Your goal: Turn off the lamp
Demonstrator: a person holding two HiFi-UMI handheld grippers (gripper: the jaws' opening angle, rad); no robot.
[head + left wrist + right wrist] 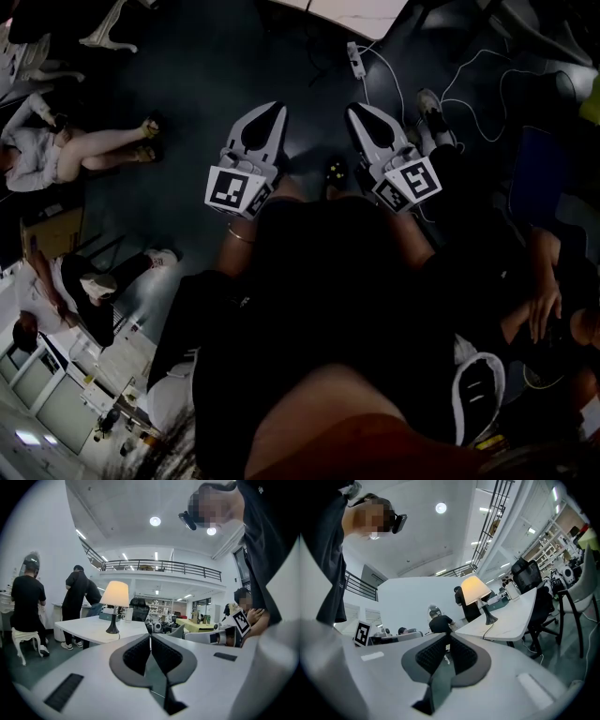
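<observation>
Cream-shaded table lamp with dark stem glows, lit, on white table: switch-off not done. Left gripper and right gripper both well apart from table, jaws pressed together, nothing between them. Remaining, likely: approach table, find lamp switch (not visible), press.

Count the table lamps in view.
1: the lamp, lit, stands on the white table; both gripper views show this same one. Others may be hidden.

Left gripper and right gripper side by side, roughly level, fingers tight together.
</observation>
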